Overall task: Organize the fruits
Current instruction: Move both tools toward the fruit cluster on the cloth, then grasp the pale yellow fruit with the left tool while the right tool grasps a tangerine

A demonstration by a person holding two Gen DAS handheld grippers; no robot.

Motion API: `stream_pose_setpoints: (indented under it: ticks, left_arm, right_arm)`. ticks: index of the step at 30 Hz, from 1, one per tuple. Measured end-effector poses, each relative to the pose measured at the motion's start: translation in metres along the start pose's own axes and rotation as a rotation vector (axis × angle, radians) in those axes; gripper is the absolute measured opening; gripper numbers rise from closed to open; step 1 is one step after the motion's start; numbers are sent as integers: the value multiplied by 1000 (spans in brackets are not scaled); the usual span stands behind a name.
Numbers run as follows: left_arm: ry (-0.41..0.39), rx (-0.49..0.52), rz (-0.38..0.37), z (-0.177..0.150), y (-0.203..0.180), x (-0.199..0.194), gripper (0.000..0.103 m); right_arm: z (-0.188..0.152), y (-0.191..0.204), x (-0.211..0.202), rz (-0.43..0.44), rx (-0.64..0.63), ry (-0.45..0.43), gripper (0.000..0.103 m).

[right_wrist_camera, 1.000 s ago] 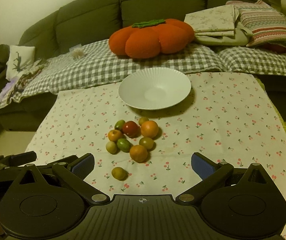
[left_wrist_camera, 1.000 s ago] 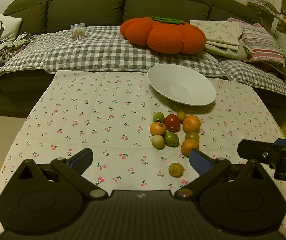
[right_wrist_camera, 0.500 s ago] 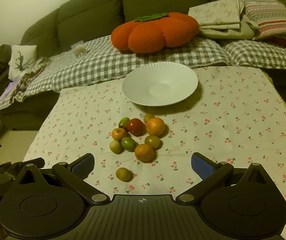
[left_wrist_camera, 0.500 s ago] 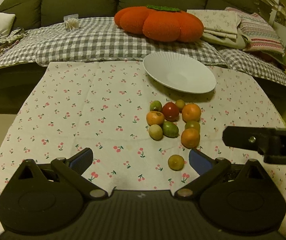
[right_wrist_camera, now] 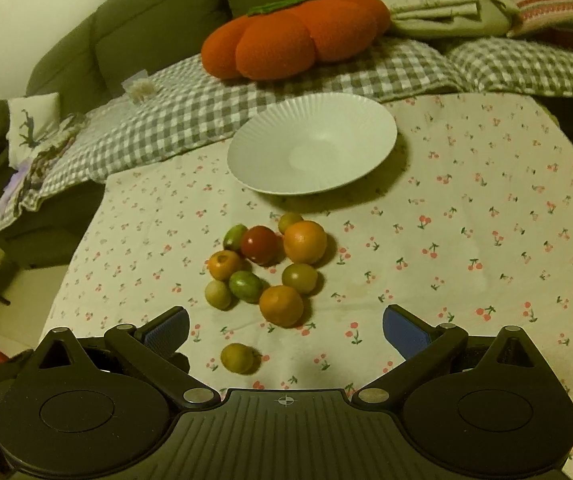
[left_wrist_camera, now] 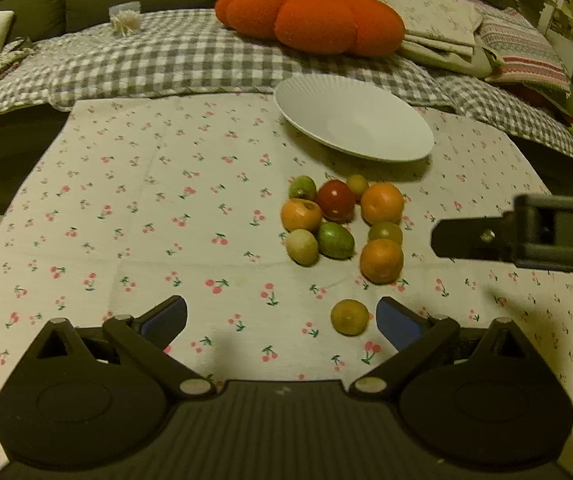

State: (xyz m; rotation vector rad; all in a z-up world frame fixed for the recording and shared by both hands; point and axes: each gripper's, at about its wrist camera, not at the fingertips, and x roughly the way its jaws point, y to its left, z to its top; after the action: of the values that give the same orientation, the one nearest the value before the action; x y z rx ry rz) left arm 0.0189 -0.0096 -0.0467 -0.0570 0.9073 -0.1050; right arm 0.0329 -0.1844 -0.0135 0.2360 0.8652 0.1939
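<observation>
Both tongs are spread wide with nothing between their pads: the left tongs (left_wrist_camera: 281, 318) and the right tongs (right_wrist_camera: 285, 326) each hang low over the cherry-print cloth (left_wrist_camera: 134, 208) at its near edge. Taking the white plate (right_wrist_camera: 270, 128) as landmark, the cluster of fruit (right_wrist_camera: 270, 264) lies just on the near side of it, not touching its rim, and one small yellow-green fruit (left_wrist_camera: 349, 317) sits alone, nearer again than the cluster and well apart from the plate. The plate holds nothing, so no sorting looks done yet.

That stray fruit is the likely first pick. In the left view it lies just inside the right-hand pad (left_wrist_camera: 396, 322), off centre; in the right view it lies nearer the left-hand pad (right_wrist_camera: 166, 330). It is close to round, so no long axis dictates the angle of approach. The left tongs seem the nearer, needing only a small shift to the right to centre it
</observation>
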Motion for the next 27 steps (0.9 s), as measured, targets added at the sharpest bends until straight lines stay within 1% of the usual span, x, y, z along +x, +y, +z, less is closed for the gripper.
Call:
stream_pose_setpoints:
  ticks: [3, 8, 12, 16, 18, 19, 22, 24, 27]
  left_arm:
    - [4, 9, -6, 0, -2, 5, 96]
    - [15, 11, -10, 0, -1, 14, 95]
    - [32, 16, -21, -1, 0, 21, 89]
    - [39, 8, -54, -3, 3, 26, 85]
    - [39, 11, -64, -4, 3, 29, 82]
    - [36, 16, -70, -5, 3, 30, 80]
    - [31, 35, -90, -6, 0, 36, 76]
    - [26, 40, -115, -5, -2, 38, 73]
    - [11, 55, -136, -5, -6, 40, 67]
  right_arm:
    - [2, -3, 7, -6, 4, 3, 103]
    - [4, -8, 14, -8, 4, 2, 102]
    - [6, -11, 21, -9, 3, -1, 101]
    - [8, -15, 29, -9, 17, 10, 97]
    - [9, -17, 32, -9, 28, 17, 91]
    - [10, -20, 34, -3, 38, 20, 91]
    - [11, -26, 39, 3, 67, 34, 84]
    - [11, -29, 44, 9, 80, 49, 76]
    - [11, -32, 53, 35, 101, 74, 70]
